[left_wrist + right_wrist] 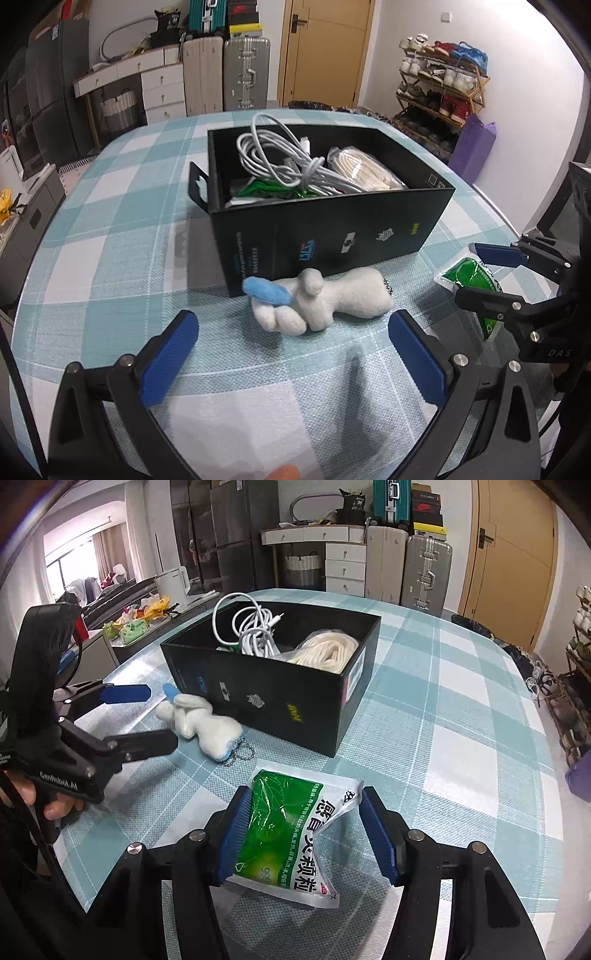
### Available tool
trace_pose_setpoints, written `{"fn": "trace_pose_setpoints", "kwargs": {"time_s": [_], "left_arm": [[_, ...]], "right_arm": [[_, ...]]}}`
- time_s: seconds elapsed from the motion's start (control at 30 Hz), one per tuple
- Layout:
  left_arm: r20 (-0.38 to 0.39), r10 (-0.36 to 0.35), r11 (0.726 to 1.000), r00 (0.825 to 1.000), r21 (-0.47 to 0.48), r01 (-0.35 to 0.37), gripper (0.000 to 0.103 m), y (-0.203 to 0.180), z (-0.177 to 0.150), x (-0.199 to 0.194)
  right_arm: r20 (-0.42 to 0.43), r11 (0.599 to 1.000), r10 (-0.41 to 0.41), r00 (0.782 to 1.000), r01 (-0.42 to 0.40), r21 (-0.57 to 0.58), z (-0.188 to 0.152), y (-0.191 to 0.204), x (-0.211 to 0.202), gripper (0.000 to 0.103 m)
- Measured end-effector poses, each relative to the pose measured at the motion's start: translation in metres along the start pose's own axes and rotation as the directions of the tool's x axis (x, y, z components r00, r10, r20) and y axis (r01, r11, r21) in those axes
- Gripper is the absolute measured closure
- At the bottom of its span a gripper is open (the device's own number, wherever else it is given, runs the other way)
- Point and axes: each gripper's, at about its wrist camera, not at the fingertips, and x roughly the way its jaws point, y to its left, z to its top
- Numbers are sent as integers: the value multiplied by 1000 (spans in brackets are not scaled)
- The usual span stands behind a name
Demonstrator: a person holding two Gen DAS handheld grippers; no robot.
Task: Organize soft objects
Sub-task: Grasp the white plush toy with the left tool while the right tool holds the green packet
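Observation:
A green and white soft sachet point(288, 834) lies on the checked tablecloth, crumpled between the blue pads of my right gripper point(304, 797), which is shut on it. The same sachet point(469, 277) and right gripper point(467, 271) show at the right edge of the left wrist view. A white plush toy point(332, 295) with a blue tip lies against the front wall of the black box point(332, 229). My left gripper point(293, 321) stands open just short of the toy, its fingers wide on either side. In the right wrist view the left gripper point(162, 716) is at the plush toy's point(207, 727) head.
The black box point(280, 705) holds a coiled white cable point(255, 635), a bagged cream rope bundle point(328, 651) and green packets. The round table point(443, 738) carries a teal checked cloth. Suitcases, drawers, a door and a shoe rack stand beyond it.

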Motion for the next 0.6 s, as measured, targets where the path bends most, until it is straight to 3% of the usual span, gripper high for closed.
{"fn": "trace_pose_setpoints", "kwargs": {"time_s": [0.23, 0.6], "left_arm": [[-44, -11, 1000, 999, -14, 11, 0, -14, 5, 11], [-100, 47, 999, 994, -6, -48, 0, -31, 12, 31]], "right_arm": [[5, 1000, -2, 1000, 2, 8, 0, -3, -1, 43], [4, 1000, -5, 1000, 5, 24, 0, -10, 0, 43]]}}
